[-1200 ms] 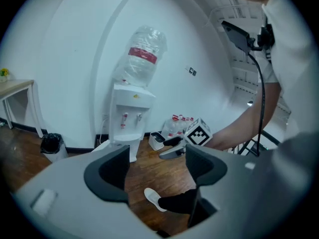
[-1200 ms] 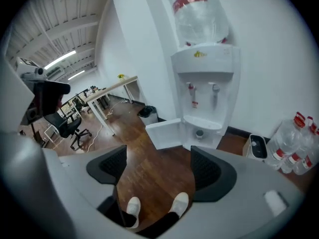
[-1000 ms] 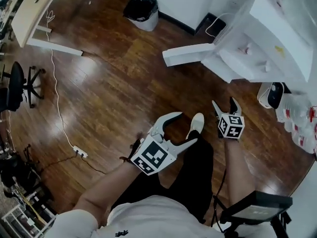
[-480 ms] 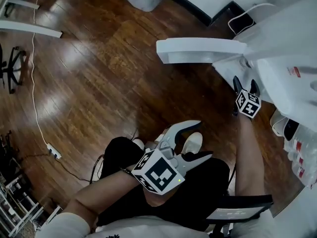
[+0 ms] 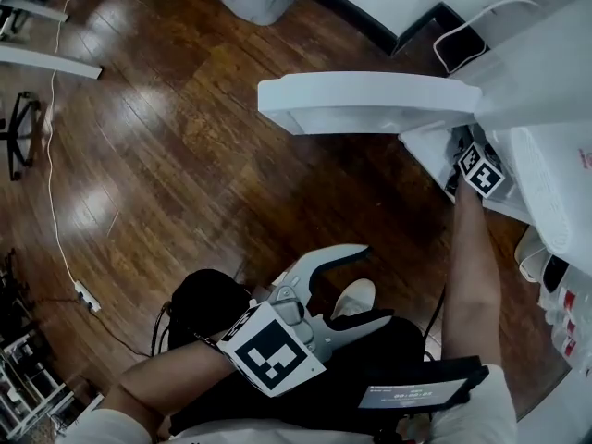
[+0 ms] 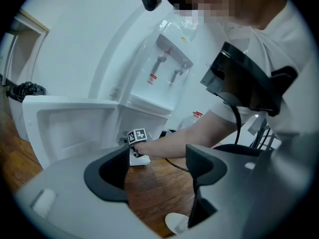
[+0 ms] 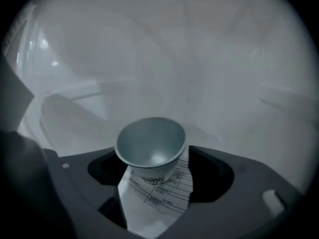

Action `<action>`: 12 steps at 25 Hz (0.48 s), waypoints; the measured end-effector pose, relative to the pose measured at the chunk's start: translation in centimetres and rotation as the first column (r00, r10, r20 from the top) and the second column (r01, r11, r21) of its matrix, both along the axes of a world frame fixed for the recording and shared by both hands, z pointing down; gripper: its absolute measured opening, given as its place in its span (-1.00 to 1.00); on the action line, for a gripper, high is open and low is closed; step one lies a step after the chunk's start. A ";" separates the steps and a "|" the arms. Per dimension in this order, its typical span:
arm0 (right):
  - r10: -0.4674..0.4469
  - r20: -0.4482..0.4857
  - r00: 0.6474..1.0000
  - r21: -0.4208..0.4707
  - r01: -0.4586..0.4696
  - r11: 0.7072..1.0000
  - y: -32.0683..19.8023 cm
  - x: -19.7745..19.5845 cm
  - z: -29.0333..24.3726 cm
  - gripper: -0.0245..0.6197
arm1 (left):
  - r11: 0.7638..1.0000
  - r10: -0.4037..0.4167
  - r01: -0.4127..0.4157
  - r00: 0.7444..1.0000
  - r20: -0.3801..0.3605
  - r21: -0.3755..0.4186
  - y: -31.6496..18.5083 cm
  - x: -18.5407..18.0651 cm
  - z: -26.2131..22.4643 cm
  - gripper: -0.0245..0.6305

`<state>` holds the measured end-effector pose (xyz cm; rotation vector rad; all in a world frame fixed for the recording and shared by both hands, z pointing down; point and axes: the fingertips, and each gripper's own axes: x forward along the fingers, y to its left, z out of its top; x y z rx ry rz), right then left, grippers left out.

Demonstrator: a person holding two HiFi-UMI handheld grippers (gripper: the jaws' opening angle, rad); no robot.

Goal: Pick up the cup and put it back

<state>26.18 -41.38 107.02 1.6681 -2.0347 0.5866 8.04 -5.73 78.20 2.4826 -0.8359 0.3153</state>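
Two grippers, one cup. My right gripper (image 7: 159, 169) reaches into the white dispenser cabinet (image 5: 518, 81), just past its swung-open door (image 5: 370, 104). The paper cup (image 7: 149, 143) stands directly between its jaws. The jaws are wide apart and closing, their inner faces just beside the cup's wall on either side. I cannot see either pad pressing it yet, so I judge the cup bracketed rather than held.

The cup's mouth faces the right gripper view, so its long axis leans back toward the gripper. Its narrower base sits over a printed sheet (image 7: 160, 198) lying low in the gap.

My left gripper (image 5: 375, 285) hangs over my lap with its jaws spread and nothing between them. It is well apart from the cabinet, so the right side alone is placed for the lift.

Room: pale cabinet walls enclose the cup behind and to both sides. The free way out, as I read it, is back along the forearm toward me, keeping off the door's edge. The wood floor (image 5: 166, 155) beyond the door lies open.
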 end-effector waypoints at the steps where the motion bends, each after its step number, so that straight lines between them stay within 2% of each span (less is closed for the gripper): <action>1: 0.014 0.002 1.000 0.005 -0.014 1.000 -0.1 0.2 0.0 0.11 | 1.000 0.000 0.000 1.000 0.002 -0.005 0.2 0.0 0.2 0.07; 6: -0.027 -0.007 1.000 0.018 0.027 0.999 1.6 -0.8 -2.0 0.06 | 1.000 -0.009 0.009 1.000 -0.002 -0.028 0.7 -0.3 -0.6 0.07; 12: -0.066 -0.017 0.998 -0.038 0.065 0.997 6.5 -1.7 -4.1 0.05 | 0.998 -0.013 0.012 1.000 -0.001 -0.064 1.6 -0.4 -3.3 0.07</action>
